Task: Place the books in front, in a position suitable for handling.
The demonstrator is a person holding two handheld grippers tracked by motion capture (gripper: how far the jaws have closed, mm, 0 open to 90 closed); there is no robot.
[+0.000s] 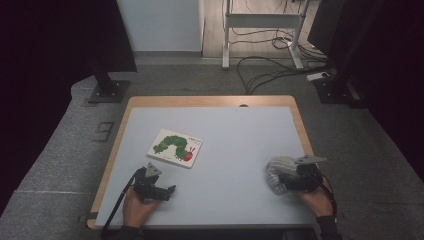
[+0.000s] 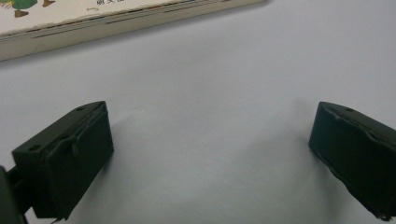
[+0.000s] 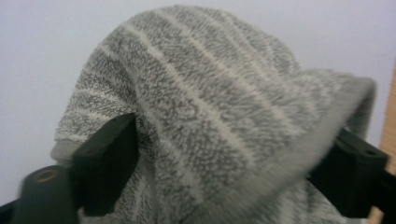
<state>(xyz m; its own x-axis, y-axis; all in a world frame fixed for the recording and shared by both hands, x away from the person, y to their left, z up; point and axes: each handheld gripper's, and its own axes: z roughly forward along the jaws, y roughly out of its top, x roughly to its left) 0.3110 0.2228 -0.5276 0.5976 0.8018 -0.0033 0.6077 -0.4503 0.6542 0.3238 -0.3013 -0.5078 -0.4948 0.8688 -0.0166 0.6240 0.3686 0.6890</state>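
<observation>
Right gripper view: my right gripper (image 3: 233, 163) has its jaws spread, the grey striped towel (image 3: 210, 102) bunched between them near the table's right edge — my left gripper (image 2: 210, 154) gapes over bare tabletop

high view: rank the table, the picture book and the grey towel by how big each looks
1. table, by far the largest.
2. picture book, flat near the table's left middle.
3. grey towel, bunched at the right tongs. It looks a bit smaller than the book, but it is crumpled and partly hidden, so that order is unsure.
</observation>
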